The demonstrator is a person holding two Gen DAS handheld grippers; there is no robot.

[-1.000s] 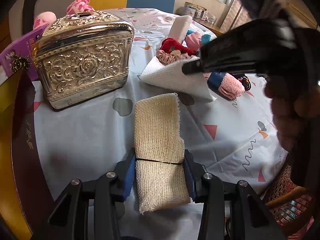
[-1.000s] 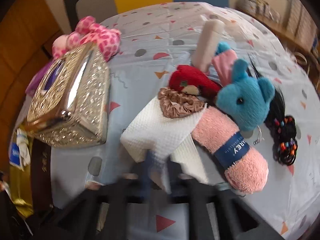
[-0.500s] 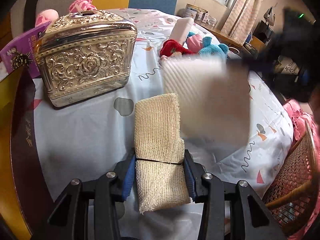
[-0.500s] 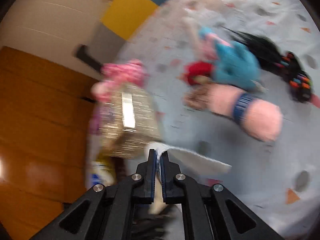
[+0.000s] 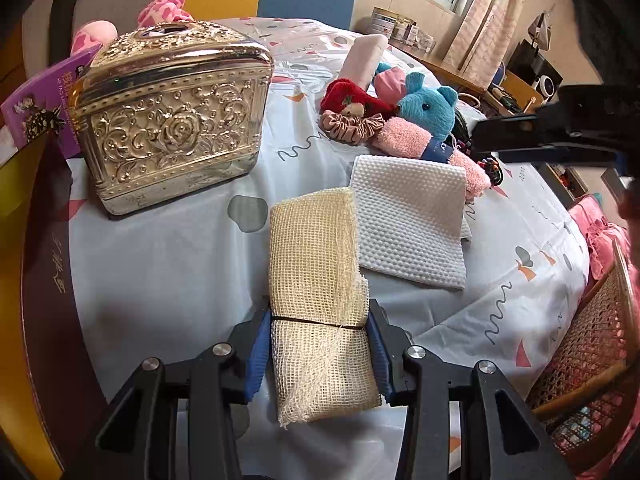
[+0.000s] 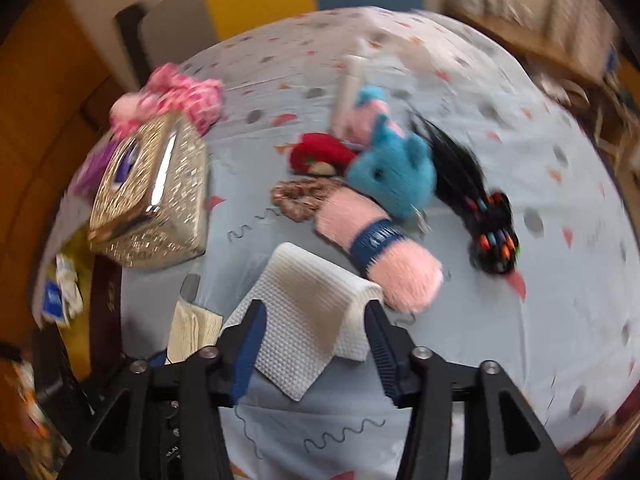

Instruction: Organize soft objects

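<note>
on the pale patterned tablecloth (image 5: 160, 272), just ahead of your left gripper (image 5: 320, 344), the folded cream open-weave mesh cloth (image 5: 316, 264) lay with its long axis running straight away from the tool, its near end between the blue pads, which pressed both long edges. your left gripper was clamped on it and resting low on the table. beside it, touching its right edge, lay the folded white waffle-textured cloth (image 5: 412, 216), its long axis roughly parallel and its far end almost at the rolled pink fluffy towel with the navy band (image 6: 376, 240). your right gripper (image 6: 312, 344) had just been opening; in its own view the jaws stood apart on either side of the white cloth's near end without pinching it, so i judged it released. of the 2 hands, the right was nearer the heap of plush toys beyond. the ornate gold metal box (image 5: 172, 120) stood well off to the left.
</note>
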